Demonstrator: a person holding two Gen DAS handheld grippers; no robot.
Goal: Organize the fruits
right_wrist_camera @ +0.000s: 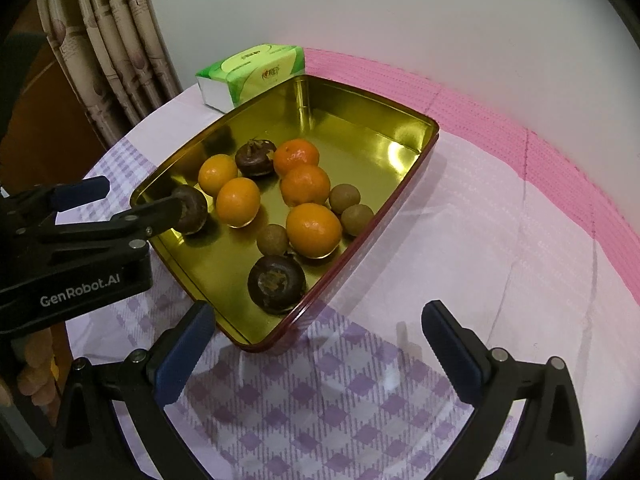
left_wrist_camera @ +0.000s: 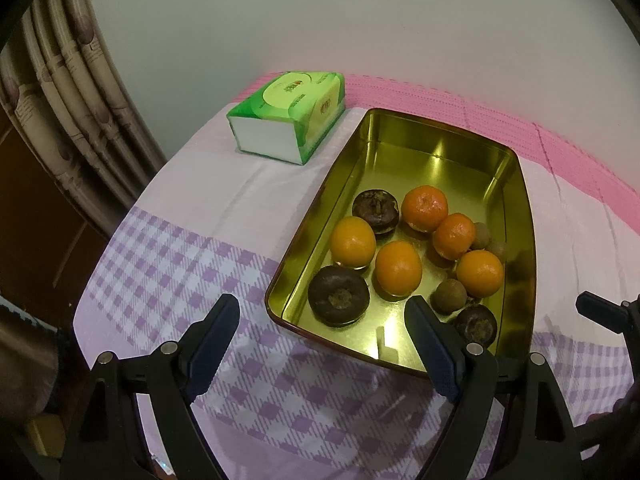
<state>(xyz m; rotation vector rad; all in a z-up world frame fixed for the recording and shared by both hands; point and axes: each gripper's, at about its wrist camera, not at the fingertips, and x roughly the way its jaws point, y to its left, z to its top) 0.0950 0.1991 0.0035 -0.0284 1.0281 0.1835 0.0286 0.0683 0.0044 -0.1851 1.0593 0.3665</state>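
Both claws, left (left_wrist_camera: 322, 318) and right (right_wrist_camera: 318, 324), tilt downward, wide, empty, over the tin (right_wrist_camera: 400, 196).

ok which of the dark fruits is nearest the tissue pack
The dark fruit at the far end of the cluster, calyx up, beside the farthest orange. The other two lie at the tin's near end.

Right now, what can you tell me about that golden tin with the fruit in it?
The tin is a shallow rectangular metal tray, shiny gold inside with a dark red rim and outer wall. It lies flat and open on the checked cloth, with a green tissue pack near its far corner. Oranges, dark purple fruits and small brown ones fill its near half; the far half is bare.
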